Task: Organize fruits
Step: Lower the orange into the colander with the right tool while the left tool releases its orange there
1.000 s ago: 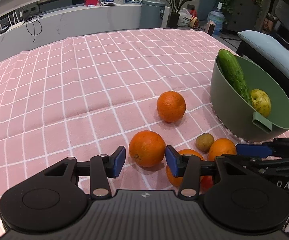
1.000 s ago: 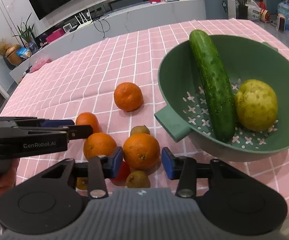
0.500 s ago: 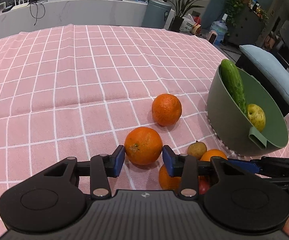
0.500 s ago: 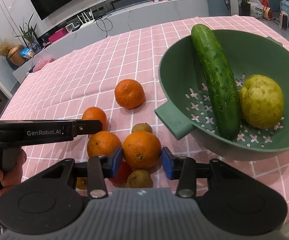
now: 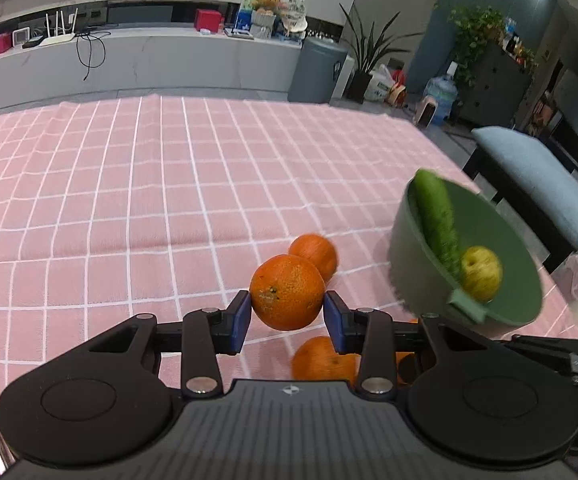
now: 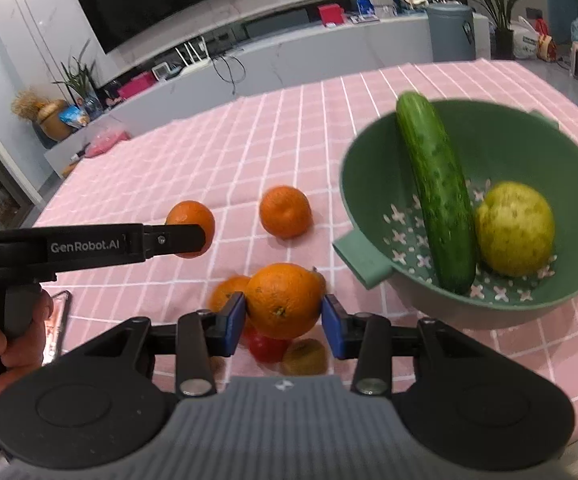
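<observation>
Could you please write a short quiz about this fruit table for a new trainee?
1. True or false: each gripper holds an orange.
2. Which two items lie in the green colander?
3. Is the orange on the cloth beyond the held ones A) touching the colander, B) apart from it?

Key:
1. True: left gripper and right gripper each clamp an orange.
2. Cucumber and yellow-green fruit.
3. B: lone orange.

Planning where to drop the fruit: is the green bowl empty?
Not empty. The green bowl already holds a cucumber leaning on its rim and a yellow-green fruit.
</observation>
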Action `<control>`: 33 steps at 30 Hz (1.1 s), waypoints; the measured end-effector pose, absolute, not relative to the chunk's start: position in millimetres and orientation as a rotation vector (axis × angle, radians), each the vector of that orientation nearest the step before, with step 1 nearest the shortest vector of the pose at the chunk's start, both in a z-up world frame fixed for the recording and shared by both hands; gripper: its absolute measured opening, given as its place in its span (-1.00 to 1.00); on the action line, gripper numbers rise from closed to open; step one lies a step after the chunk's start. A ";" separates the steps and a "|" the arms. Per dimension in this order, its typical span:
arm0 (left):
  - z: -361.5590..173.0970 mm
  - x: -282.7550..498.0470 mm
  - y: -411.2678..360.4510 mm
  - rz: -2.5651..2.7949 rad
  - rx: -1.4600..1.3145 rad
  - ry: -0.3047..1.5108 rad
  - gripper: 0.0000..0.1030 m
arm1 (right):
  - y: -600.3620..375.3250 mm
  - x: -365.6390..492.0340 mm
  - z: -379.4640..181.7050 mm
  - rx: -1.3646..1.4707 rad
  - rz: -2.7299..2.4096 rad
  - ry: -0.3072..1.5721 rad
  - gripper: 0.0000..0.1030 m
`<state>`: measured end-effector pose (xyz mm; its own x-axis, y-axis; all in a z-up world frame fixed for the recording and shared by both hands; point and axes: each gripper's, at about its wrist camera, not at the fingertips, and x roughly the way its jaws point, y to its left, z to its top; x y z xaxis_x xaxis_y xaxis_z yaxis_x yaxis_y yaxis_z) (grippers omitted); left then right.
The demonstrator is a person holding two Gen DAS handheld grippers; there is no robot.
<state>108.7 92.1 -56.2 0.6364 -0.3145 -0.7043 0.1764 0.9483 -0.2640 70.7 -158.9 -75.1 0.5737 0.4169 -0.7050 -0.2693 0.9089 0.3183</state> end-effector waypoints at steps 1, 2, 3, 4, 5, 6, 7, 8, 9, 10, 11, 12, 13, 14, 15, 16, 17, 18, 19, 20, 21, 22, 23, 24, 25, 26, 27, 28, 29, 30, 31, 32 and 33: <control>-51.4 107.0 90.9 -0.285 -0.182 0.832 -0.14 | -159.9 67.7 -70.2 0.183 0.412 0.858 -0.26; -46.4 105.2 89.6 -0.290 -0.186 0.828 -0.14 | -160.8 64.9 -65.1 0.180 0.417 0.845 -0.26; -40.2 103.2 87.4 -0.299 -0.190 0.823 -0.14 | -161.9 62.2 -59.7 0.178 0.423 0.832 -0.26; -35.8 102.1 84.1 -0.306 -0.189 0.820 -0.14 | -163.6 58.4 -53.7 0.175 0.429 0.815 -0.26; -31.5 100.7 80.1 -0.313 -0.185 0.815 -0.14 | -166.2 54.0 -46.6 0.171 0.435 0.795 -0.26; -26.4 99.7 76.0 -0.322 -0.180 0.810 -0.14 | -168.8 51.0 -41.5 0.167 0.437 0.778 -0.26; -22.3 98.9 71.4 -0.330 -0.175 0.808 -0.14 | -173.2 47.4 -37.0 0.163 0.435 0.758 -0.26; -17.3 99.1 66.4 -0.344 -0.171 0.804 -0.14 | -178.1 44.6 -31.3 0.157 0.429 0.740 -0.26; -14.2 99.3 61.4 -0.357 -0.168 0.804 -0.14 | -182.5 43.2 -26.9 0.151 0.421 0.728 -0.26; -10.3 100.6 55.3 -0.373 -0.164 0.806 -0.14 | -187.0 44.5 -20.9 0.140 0.406 0.719 -0.26; -7.8 102.5 49.1 -0.388 -0.158 0.809 -0.14 | -192.1 45.1 -17.3 0.129 0.392 0.713 -0.26; -4.9 104.7 40.7 -0.404 -0.143 0.812 -0.14 | -196.8 46.6 -14.0 0.119 0.379 0.708 -0.26; -2.9 106.6 33.3 -0.414 -0.126 0.814 -0.14 | -203.0 49.2 -10.9 0.110 0.366 0.703 -0.26; -1.2 108.5 25.6 -0.422 -0.106 0.816 -0.14 | -208.5 51.8 -8.7 0.101 0.355 0.701 -0.26; 0.5 110.8 16.5 -0.430 -0.084 0.820 -0.14 | -213.5 54.7 -6.8 0.091 0.344 0.702 -0.26; -0.1 112.9 8.1 -0.439 -0.063 0.828 -0.14 | -218.7 57.3 -4.7 0.079 0.332 0.704 -0.26; -0.1 114.1 0.9 -0.447 -0.045 0.833 -0.14 | -223.3 60.3 -3.6 0.067 0.323 0.706 -0.26; -0.6 117.3 -6.6 -0.454 -0.028 0.842 -0.15 | -227.6 64.6 -2.7 0.049 0.315 0.713 -0.26; -1.8 119.2 -13.9 -0.463 -0.010 0.853 -0.15 | -231.8 68.1 -1.9 0.035 0.309 0.719 -0.26; -2.8 121.4 -19.7 -0.469 0.003 0.859 -0.15 | -235.6 71.5 -1.8 0.023 0.303 0.725 -0.27; -3.9 124.7 -25.8 -0.478 0.019 0.866 -0.15 | -239.0 75.4 -2.3 0.009 0.300 0.733 -0.26; -5.3 128.1 -32.3 -0.488 0.035 0.873 -0.15 | -242.3 79.7 -3.1 -0.004 0.298 0.744 -0.26; -6.8 127.0 -38.3 -0.494 0.049 0.877 -0.15 | -245.4 84.1 -4.4 -0.012 0.297 0.755 -0.26; -8.1 127.3 -42.4 -0.500 0.064 0.882 -0.14 | -248.0 88.3 -5.9 -0.018 0.300 0.767 -0.26; -9.8 128.1 -46.2 -0.506 0.080 0.888 -0.15 | -249.3 92.0 -7.6 -0.027 0.302 0.785 -0.27; -11.3 129.2 -48.3 -0.510 0.093 0.894 -0.15 | -250.4 95.2 -9.9 -0.036 0.303 0.802 -0.26; -11.9 130.2 -52.0 -0.514 0.105 0.901 -0.14 | -251.4 98.1 -12.5 -0.044 0.304 0.818 -0.26; -13.7 132.5 -55.3 -0.518 0.117 0.907 -0.14 | -253.3 102.6 -15.8 -0.051 0.307 0.837 -0.26; -15.7 134.7 -58.2 -0.523 0.129 0.914 -0.15 | -254.1 105.6 -18.4 -0.054 0.311 0.854 -0.26; -17.2 135.2 -59.8 -0.526 0.136 0.919 -0.15 | -254.2 107.1 -21.1 -0.051 0.312 0.870 -0.26; -19.6 137.3 -62.0 -0.528 0.145 0.927 -0.15 | -254.6 108.7 -24.5 -0.041 0.314 0.888 -0.26; -21.6 138.2 -62.2 -0.531 0.154 0.934 -0.15 | -256.5 109.8 -28.0 -0.032 0.316 0.903 -0.26; -24.1 139.3 -63.6 -0.532 0.163 0.940 -0.15 | -257.2 111.9 -30.8 -0.025 0.318 0.918 -0.26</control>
<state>139.3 -63.6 -24.1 0.4725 -0.3636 -0.8028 0.5018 0.8598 -0.0941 111.9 -257.2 -30.8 0.5644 0.2594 -0.7837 -0.2805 0.9531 0.1135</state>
